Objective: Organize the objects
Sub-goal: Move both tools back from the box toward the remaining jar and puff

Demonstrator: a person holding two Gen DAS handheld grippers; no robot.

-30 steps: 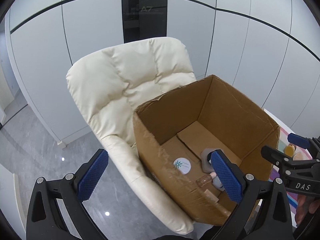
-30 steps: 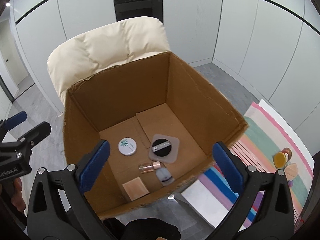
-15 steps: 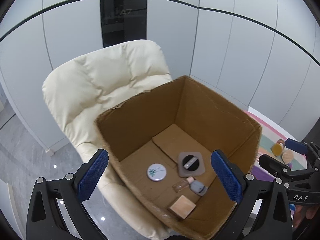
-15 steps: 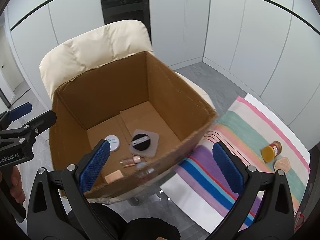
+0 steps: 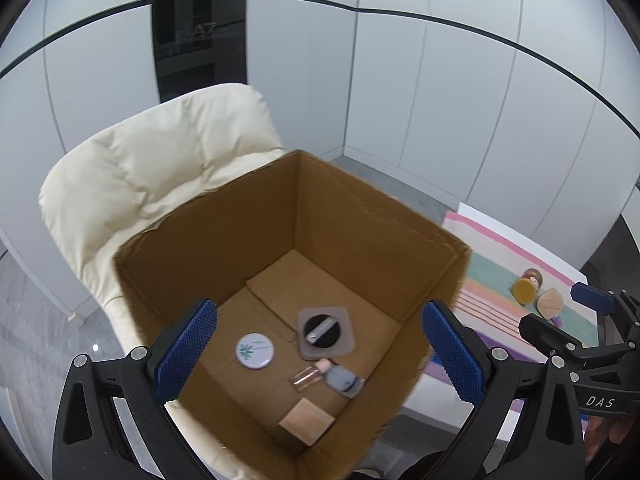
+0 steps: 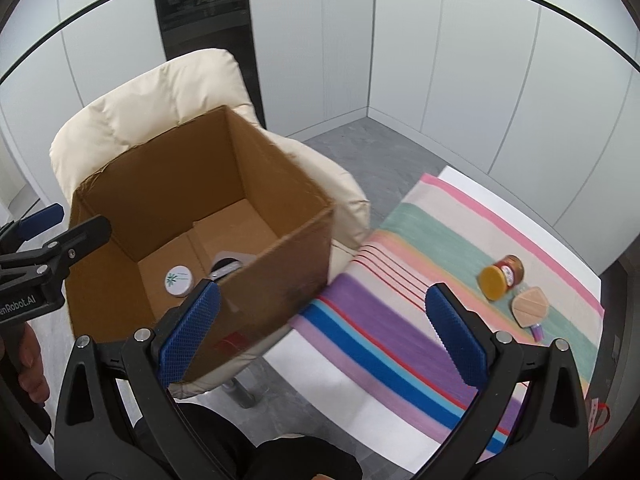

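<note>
- Five small items are already seen on the floor of the cardboard box [image 5: 360,216], which rests on the cream chair [image 5: 152,168].
- A yellow-lidded jar [image 6: 500,278] and a wooden piece [image 6: 530,306] are left on the striped worktop [image 6: 400,320].
- The left hand-held gripper [image 5: 320,354] and the right hand-held gripper [image 6: 322,340] are both spread wide, with nothing held.

Two handheld grippers are held side by side, both tilted forward and downward. The left gripper [image 5: 320,354] has its blue-padded fingers [image 5: 186,354] spread wide with nothing between them. The right gripper [image 6: 322,336] is likewise spread wide and empty. A hand [image 6: 30,362] wraps the left gripper's handle. Another hand [image 5: 606,432], only partly visible, appears to grasp the right gripper's handle.
</note>
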